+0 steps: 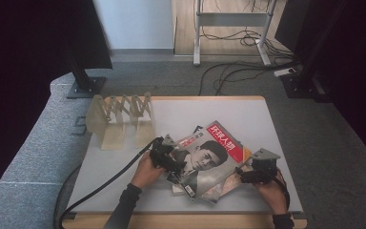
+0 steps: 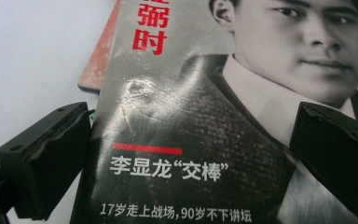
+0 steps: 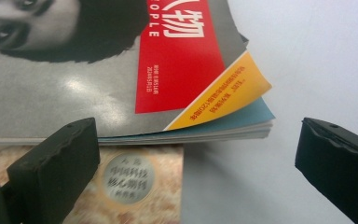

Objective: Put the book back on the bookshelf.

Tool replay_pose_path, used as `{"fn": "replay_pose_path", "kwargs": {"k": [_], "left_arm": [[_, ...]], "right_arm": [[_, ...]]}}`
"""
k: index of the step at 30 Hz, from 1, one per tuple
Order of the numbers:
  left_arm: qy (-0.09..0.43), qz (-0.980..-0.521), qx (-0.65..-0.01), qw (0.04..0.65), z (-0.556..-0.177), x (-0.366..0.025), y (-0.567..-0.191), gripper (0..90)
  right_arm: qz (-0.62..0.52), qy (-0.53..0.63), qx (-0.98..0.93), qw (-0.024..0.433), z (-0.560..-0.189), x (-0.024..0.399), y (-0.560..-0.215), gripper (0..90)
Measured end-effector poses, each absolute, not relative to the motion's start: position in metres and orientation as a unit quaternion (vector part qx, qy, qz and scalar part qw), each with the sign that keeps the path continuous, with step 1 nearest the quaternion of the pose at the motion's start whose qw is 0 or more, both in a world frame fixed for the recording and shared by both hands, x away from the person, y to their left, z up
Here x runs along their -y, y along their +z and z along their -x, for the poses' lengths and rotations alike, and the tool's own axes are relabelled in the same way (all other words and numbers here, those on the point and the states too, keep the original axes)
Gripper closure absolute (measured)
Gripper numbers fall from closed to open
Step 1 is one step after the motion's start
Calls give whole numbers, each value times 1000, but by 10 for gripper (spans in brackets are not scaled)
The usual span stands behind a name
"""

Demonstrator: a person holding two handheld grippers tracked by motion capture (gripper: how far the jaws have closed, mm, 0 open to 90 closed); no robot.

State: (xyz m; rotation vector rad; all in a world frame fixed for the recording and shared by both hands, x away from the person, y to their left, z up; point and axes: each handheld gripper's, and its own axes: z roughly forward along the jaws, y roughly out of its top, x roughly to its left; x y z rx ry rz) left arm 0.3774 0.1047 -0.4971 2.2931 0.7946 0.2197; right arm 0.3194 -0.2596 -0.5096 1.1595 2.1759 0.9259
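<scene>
Both grippers, left (image 1: 166,160) and right (image 1: 253,174), hover with jaws wide apart at opposite edges of the top magazine (image 1: 208,160) on the table's (image 1: 248,114) stack, so closing on it looks next.

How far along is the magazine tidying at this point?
Done: nothing visible; the wooden rack stands empty. In hand: left gripper and right gripper, both open, flank the top magazine on the stack. Left: grasping it, lifting it off the lower magazine, likely racking both.
</scene>
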Motion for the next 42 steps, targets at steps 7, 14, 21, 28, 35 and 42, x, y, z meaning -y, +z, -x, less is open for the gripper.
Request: {"fn": "replay_pose_path", "kwargs": {"k": [7, 14, 21, 28, 35, 42], "left_arm": [[92, -881, -311, 346, -359, -104, -498, 0], [96, -875, -313, 356, -347, -104, -500, 0], [98, -881, -299, 354, -347, -106, -498, 0], [109, -884, -296, 344, -347, -115, -495, 0], [115, -877, -312, 347, -350, -132, -496, 0], [125, -870, -321, 351, -357, -140, -498, 0]], "right_arm": [[-424, 334, -804, 249, -336, 265, -508, 0], [-421, 325, -809, 250, -347, 269, -506, 0], [-418, 335, -809, 241, -342, 272, -497, 5], [-414, 367, -804, 216, -337, 266, -488, 0], [-419, 372, -809, 180, -342, 255, -495, 0], [-443, 367, -802, 158, -347, 255, -505, 0]]}}
